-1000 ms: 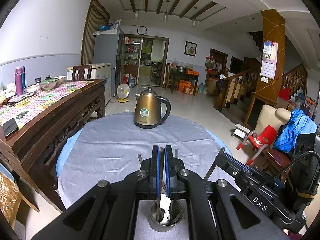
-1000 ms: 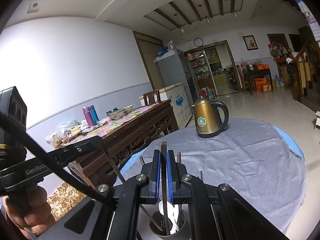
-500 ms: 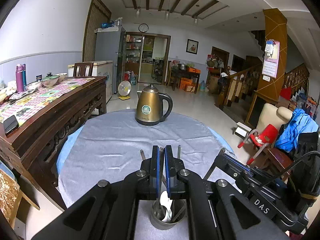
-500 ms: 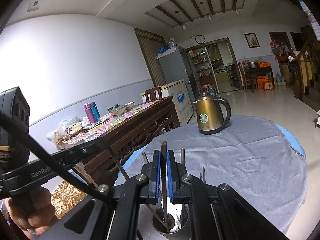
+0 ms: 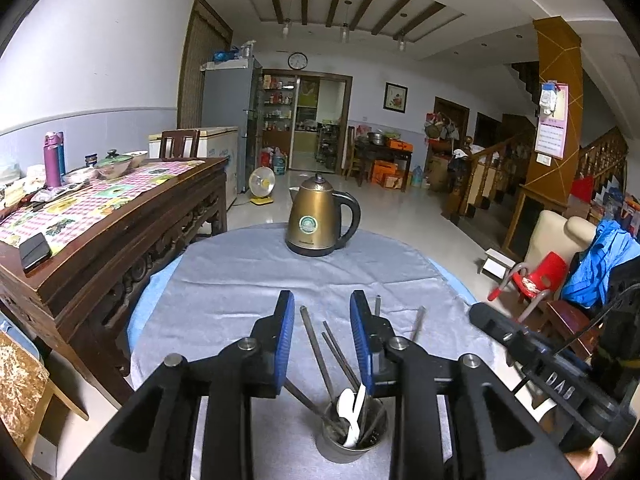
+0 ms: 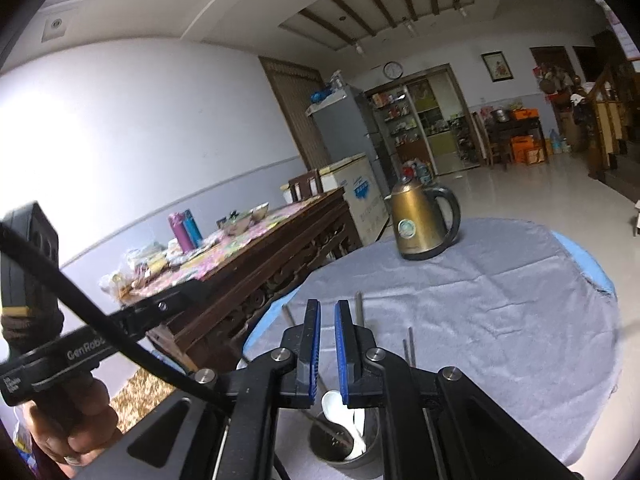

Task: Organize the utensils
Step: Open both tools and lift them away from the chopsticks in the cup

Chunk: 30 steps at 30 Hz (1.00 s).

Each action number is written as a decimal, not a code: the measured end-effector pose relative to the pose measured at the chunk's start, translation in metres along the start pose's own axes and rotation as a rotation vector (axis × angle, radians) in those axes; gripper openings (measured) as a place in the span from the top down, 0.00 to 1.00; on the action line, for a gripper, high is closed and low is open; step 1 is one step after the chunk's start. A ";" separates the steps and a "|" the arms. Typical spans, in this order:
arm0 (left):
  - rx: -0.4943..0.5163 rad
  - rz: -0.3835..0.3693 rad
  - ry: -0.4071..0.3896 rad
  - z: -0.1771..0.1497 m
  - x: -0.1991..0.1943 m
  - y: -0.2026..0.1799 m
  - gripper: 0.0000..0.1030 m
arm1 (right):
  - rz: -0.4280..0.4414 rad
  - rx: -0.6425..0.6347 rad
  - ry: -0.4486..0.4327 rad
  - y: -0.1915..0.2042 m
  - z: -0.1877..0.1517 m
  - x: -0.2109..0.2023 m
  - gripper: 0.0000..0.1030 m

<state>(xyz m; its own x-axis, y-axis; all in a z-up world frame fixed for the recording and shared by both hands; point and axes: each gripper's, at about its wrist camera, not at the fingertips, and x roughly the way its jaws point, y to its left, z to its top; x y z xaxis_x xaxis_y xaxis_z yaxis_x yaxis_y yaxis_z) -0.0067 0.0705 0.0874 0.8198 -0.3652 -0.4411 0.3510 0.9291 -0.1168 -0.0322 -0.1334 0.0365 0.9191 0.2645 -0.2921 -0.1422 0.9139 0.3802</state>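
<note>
A steel utensil cup stands on the grey cloth of the round table, close below both grippers. It holds several metal chopsticks and a white spoon. My left gripper is open above the cup, with the chopsticks standing free between its blue pads. My right gripper is just above the same cup, its pads slightly apart with nothing between them. The white spoon shows below it.
A gold electric kettle stands at the far side of the round table. A dark wooden sideboard with bottles, bowls and a phone runs along the left. A red child's chair and an armchair stand to the right.
Both grippers opened and let go of the chopsticks they held, which now stand in the cup. The left one opened wide, the right one only a little. Both views tilted down slightly.
</note>
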 end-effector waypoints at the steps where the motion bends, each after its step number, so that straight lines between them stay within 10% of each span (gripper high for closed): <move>1: -0.003 0.004 0.000 0.000 0.000 0.001 0.72 | -0.004 0.007 -0.006 -0.002 0.001 -0.002 0.92; 11: -0.010 0.042 0.018 -0.006 0.004 0.006 0.70 | -0.044 0.059 -0.008 -0.022 0.002 -0.005 0.92; 17: 0.018 0.086 0.021 -0.013 0.005 0.004 0.51 | -0.046 0.062 0.001 -0.023 0.001 -0.004 0.91; 21: 0.034 0.118 0.029 -0.015 0.007 0.002 0.49 | -0.043 0.079 0.012 -0.025 0.001 -0.005 0.73; 30: 0.094 0.231 -0.001 -0.020 0.004 -0.003 0.44 | -0.054 0.080 0.005 -0.026 0.000 -0.010 0.73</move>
<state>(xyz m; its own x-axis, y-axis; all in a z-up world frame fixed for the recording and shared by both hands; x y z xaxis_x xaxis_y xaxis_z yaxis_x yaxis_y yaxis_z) -0.0133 0.0674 0.0680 0.8834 -0.1443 -0.4458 0.1950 0.9783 0.0698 -0.0379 -0.1595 0.0296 0.9229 0.2170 -0.3181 -0.0623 0.8993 0.4328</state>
